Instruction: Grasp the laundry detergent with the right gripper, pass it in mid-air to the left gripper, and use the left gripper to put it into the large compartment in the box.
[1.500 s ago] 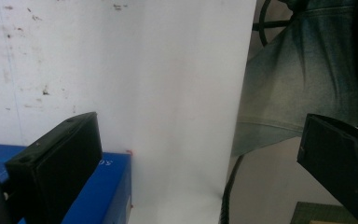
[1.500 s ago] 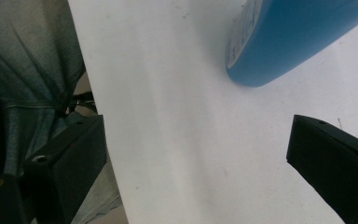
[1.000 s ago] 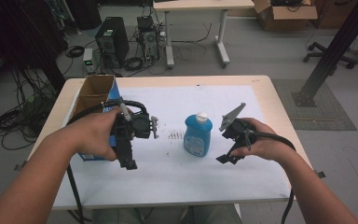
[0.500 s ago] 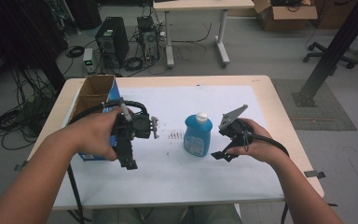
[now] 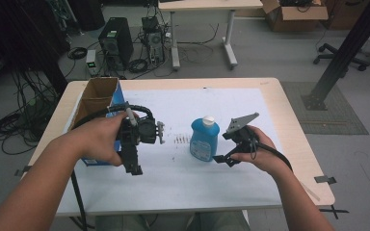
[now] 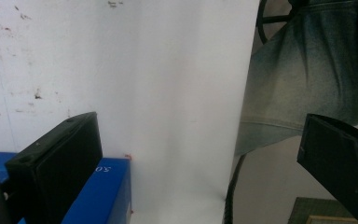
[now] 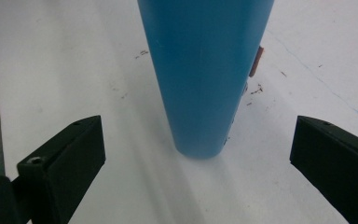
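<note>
The blue bottle (image 5: pixel 204 140) stands upright near the middle of the table (image 5: pixel 270 96), on its white sheet, with its white cap on top. Your right gripper (image 5: pixel 225 160) sits just to the bottle's right-edge side, jaws spread wide and holding nothing; in the right gripper view the bottle's base (image 7: pixel 204 84) is centred between them but still a little ahead. Push straight in, keeping the jaws level and low on the body, until the bottle sits well between the pads, then close evenly. The wall is smooth and rounded, so it may well slip or tip if only one jaw touches first. Your left gripper (image 5: pixel 134 167) hangs nearer the left edge, beside the blue box (image 5: pixel 96 110), jaws parted and empty; keep it off the bottle.
</note>
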